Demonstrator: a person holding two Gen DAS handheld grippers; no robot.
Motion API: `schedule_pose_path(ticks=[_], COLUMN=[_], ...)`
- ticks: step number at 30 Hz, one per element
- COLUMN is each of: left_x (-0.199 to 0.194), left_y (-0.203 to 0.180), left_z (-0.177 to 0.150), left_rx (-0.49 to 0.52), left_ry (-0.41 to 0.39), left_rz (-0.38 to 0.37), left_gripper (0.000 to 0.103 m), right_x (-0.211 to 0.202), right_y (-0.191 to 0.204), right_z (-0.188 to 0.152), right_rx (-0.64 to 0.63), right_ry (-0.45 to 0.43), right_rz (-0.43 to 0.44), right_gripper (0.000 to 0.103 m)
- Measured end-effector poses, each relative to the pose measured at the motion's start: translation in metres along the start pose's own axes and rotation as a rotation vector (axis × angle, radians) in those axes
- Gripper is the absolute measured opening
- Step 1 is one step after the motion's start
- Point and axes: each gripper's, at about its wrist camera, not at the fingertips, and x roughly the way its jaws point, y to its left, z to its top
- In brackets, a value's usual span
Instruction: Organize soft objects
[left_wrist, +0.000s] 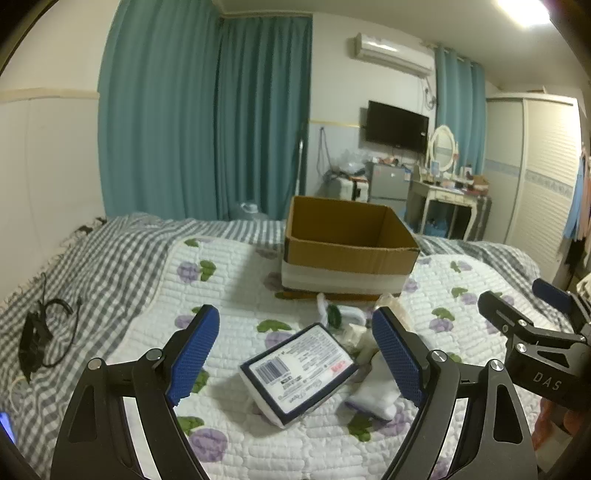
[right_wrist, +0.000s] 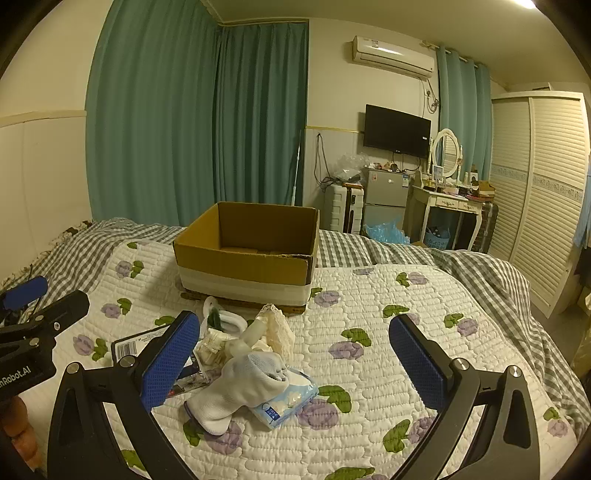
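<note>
An open cardboard box (left_wrist: 347, 243) stands on the flowered quilt, also in the right wrist view (right_wrist: 247, 258). In front of it lies a pile of soft items: a white tissue pack with a dark border and barcode (left_wrist: 299, 369), a white glove (right_wrist: 236, 384), a light blue tissue packet (right_wrist: 284, 402), cream lace cloth (right_wrist: 277, 328) and a white-and-green item (left_wrist: 334, 314). My left gripper (left_wrist: 295, 350) is open, hovering above the barcode pack. My right gripper (right_wrist: 295, 354) is open above the glove and blue packet; it also shows in the left wrist view (left_wrist: 517, 299).
A black cable and pouch (left_wrist: 40, 332) lie on the grey checked blanket at the left. Beyond the bed are teal curtains, a small fridge (right_wrist: 384, 195), a dressing table (right_wrist: 450, 206) and a white wardrobe (right_wrist: 539, 192).
</note>
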Motion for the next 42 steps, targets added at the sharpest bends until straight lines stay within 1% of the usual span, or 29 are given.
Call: schedule_pose_path(ticks=[7,42], left_x=[0.0003,-0.0003], left_y=[-0.0008,-0.0016], left_z=[-0.0043,-0.0012], left_rx=[0.001,0.002], left_ry=[0.000,0.006], left_rz=[-0.004,-0.005], left_gripper=[0.086,0.086], right_x=[0.0005,0.0009], right_y=[-0.0006,0.0039], right_z=[-0.0002,-0.0039], right_rx=[0.000,-0.014], right_ry=[0.001,0.012], right_rz=[0.001,0.005], right_gripper=[0.103,0.103])
